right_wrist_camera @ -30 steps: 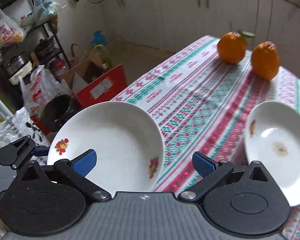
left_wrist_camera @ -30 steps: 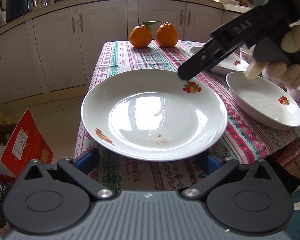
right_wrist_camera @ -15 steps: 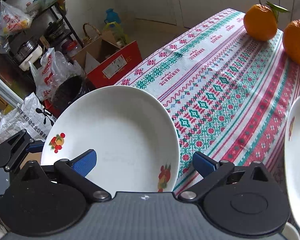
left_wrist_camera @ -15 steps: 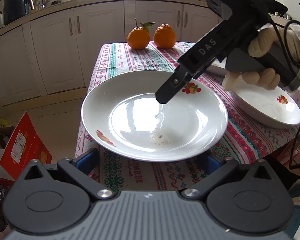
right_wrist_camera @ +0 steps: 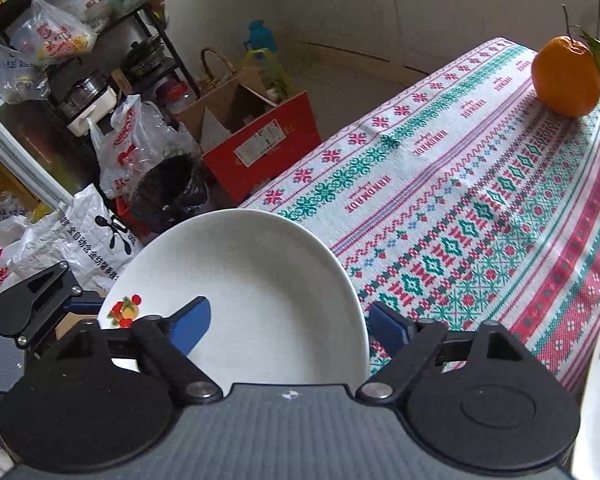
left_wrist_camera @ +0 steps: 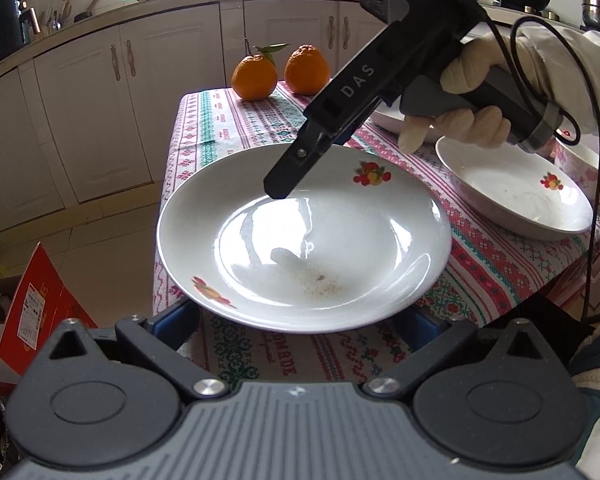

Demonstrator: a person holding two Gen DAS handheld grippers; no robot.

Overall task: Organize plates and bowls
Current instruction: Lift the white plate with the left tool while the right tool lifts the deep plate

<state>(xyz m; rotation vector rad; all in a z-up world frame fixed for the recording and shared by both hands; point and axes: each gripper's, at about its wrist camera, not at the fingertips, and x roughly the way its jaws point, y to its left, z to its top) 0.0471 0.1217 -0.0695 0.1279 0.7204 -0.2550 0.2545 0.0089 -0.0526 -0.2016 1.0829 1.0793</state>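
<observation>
The right gripper [right_wrist_camera: 288,324] has its jaws closing around the plate's [right_wrist_camera: 260,280] rim — left gripper [left_wrist_camera: 300,320] jaws hidden, cannot tell.

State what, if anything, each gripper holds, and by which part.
The right gripper has its jaws closing astride the white plate's rim, not yet pressing. The left gripper reaches under the plate's near rim; a hold cannot be told.

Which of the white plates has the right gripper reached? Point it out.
The plate at the table's near corner, with crumbs in its well. The right gripper, jaws closing, straddles its rim; the other plate lies untouched beside it.
</observation>
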